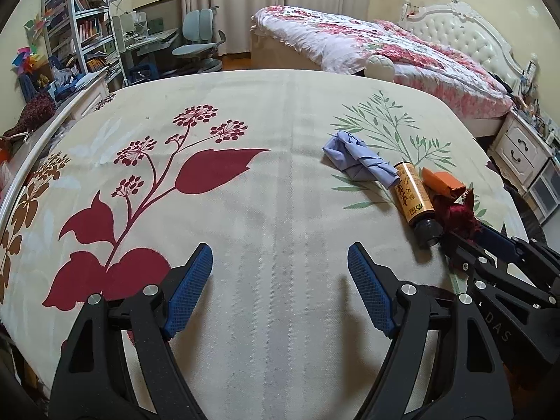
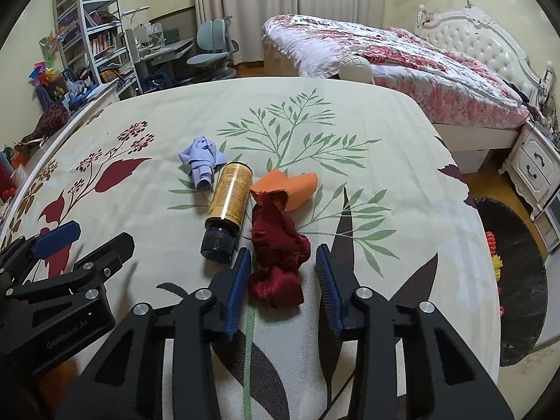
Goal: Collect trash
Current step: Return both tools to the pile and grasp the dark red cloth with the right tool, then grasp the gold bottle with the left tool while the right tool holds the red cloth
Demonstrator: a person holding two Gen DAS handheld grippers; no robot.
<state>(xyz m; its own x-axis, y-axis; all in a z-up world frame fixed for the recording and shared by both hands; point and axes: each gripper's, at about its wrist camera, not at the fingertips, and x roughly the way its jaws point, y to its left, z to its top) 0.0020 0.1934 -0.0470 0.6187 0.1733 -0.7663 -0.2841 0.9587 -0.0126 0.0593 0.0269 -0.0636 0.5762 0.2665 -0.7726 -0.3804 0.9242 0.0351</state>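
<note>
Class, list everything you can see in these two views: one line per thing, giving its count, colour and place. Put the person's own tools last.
table cover: one, cream with red and green plant prints, over the table
crumpled wad: one, lilac-blue, mid-table, beside the bottle's base
bottle: one, gold with black cap, lying on its side
orange scrap: one, orange, right of the bottle
red rag: one, dark red, between the right gripper's fingers
bed: one, pink floral cover, behind the table
chair: one, grey-blue, by the curtains
bookshelf: one, white, far left
bin: one, black, on the floor to the right
left gripper: one, black with blue pads, open, holding nothing
right gripper: one, same colours, around the rag
</note>
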